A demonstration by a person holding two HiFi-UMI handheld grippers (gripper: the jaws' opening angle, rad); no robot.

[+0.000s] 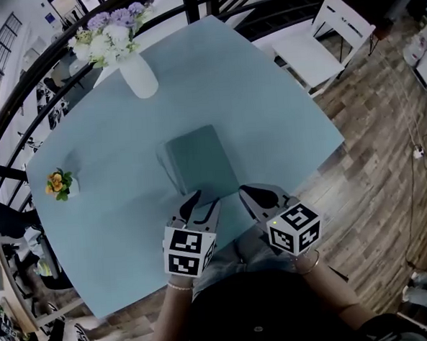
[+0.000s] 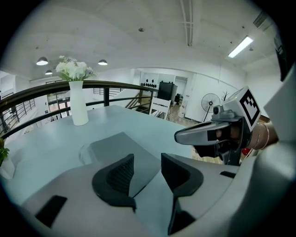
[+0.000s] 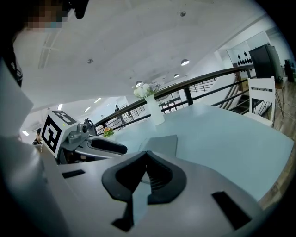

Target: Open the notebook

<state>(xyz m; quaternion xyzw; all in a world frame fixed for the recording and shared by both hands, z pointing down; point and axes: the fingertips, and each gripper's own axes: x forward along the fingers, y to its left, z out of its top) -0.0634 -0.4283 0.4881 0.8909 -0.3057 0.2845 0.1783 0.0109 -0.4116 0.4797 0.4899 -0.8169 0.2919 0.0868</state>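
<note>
Desk [image 1: 268, 112]: pale blue-green top, smooth, matt with a faint sheen.
Notebook [image 1: 198, 160]: grey-green cover, plain and matt; whether paper or cloth could not be told.
Vase [image 1: 139, 77]: white, smooth, glossy, ceramic in look.
Left gripper [image 1: 204, 200] and right gripper [image 1: 245, 191]: grey shells of smooth, semi-matt plastic; pads [image 2: 121, 173] were black, ribbed, rubber-like.
Floor [image 1: 372, 164]: brown wood planks, grained, low sheen.
Railing [image 1: 189, 5]: dark metal bars, smooth, painted.
Chair [image 1: 314, 52]: white, smooth, matt.
</note>
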